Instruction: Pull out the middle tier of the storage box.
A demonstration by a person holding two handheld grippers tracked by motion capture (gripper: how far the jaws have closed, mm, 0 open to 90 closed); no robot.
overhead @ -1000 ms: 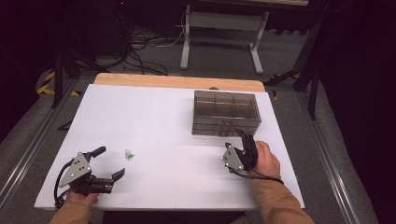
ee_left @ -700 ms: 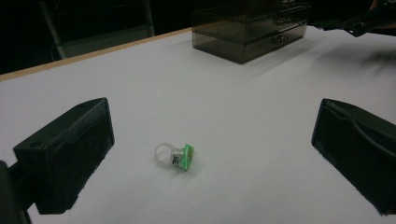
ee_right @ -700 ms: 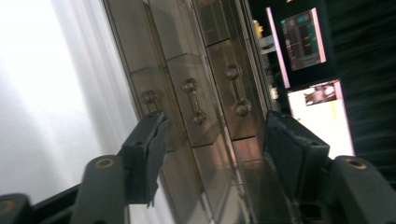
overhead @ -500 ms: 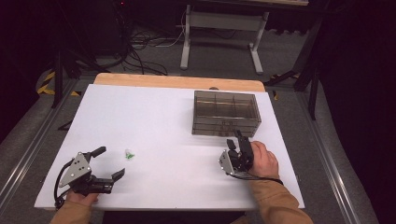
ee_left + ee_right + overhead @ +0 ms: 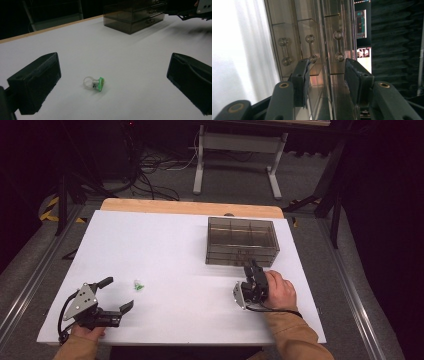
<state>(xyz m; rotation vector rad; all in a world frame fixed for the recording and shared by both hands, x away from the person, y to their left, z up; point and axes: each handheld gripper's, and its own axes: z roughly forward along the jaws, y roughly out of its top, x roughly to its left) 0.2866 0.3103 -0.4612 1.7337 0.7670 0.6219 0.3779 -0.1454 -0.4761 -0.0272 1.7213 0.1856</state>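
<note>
- My left hand-held gripper (image 5: 116, 295) rests low on the white bench (image 5: 165, 245) near its front left corner, jaws spread wide apart and holding nothing.
- A small ring (image 5: 93, 83) with a clear band and a flat green top lies on the bench just ahead of those jaws, between them in the left gripper view, touching neither.
- I judge the ring to be very light, stiff and smooth. It could skid or flip if one jaw nudges it first, so the best hold looks to be across the band, with both jaws closing evenly.
- My right hand-held gripper (image 5: 252, 272) is turned on its side at the front of a smoky see-through drawer box (image 5: 242, 240). Its jaws stand apart with nothing clamped between them.
- In the right gripper view, three drawer handles show, each a clear bar between two round knobs. The middle handle (image 5: 311, 48) sits just above my jaw tips.
- The handle looks hard, slick and thin. I expect it wants a grip on the bar, and a straight pull so the light box does not slide.
- The bench top is plain, flat and matte white, with a wooden strip along its far edge.
- Beyond it, the room is dark, with cables on a grey floor and a white metal stand (image 5: 237, 150).
</note>
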